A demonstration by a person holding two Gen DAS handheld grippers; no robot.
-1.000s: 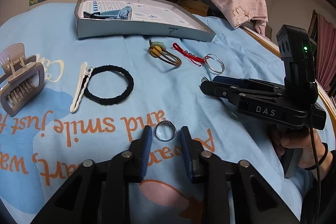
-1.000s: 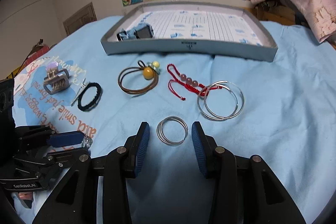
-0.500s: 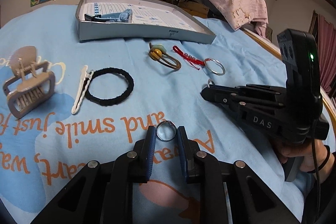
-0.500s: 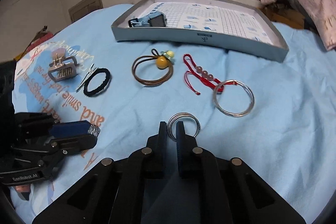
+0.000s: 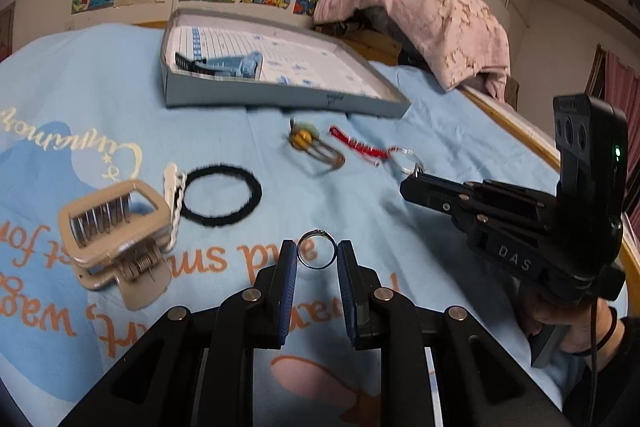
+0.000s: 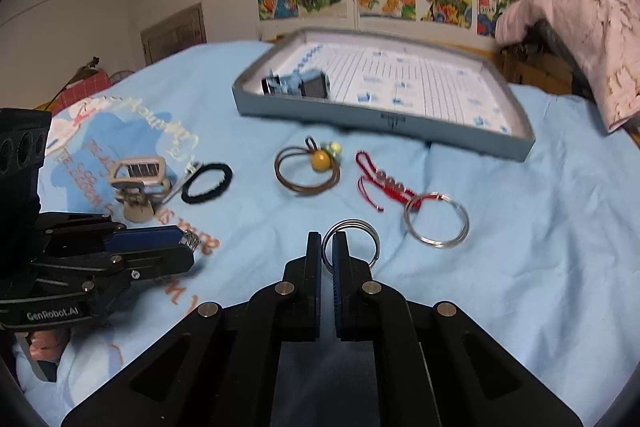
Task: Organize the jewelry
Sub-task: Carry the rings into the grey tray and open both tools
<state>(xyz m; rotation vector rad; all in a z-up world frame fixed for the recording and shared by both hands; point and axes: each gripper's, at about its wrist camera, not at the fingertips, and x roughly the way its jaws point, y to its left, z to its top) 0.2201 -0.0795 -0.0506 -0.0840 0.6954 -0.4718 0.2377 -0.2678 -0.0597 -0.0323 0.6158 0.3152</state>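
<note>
The left gripper (image 5: 317,259) holds a small silver ring (image 5: 316,250) between its pads. The right gripper (image 6: 327,253) is clamped on the edge of a double silver hoop (image 6: 352,241). Carry both level to the grey box (image 6: 400,121) at 12 o'clock, without squeezing harder. The hoop's pinched edge is hidden, and it is perhaps two loose hoops.

Blue printed bedsheet (image 6: 520,267) — on it a grey tray (image 6: 384,121), claw clip (image 5: 112,243), black hair tie (image 5: 222,195), red bracelet (image 6: 380,183), silver bangles (image 6: 436,225).
</note>
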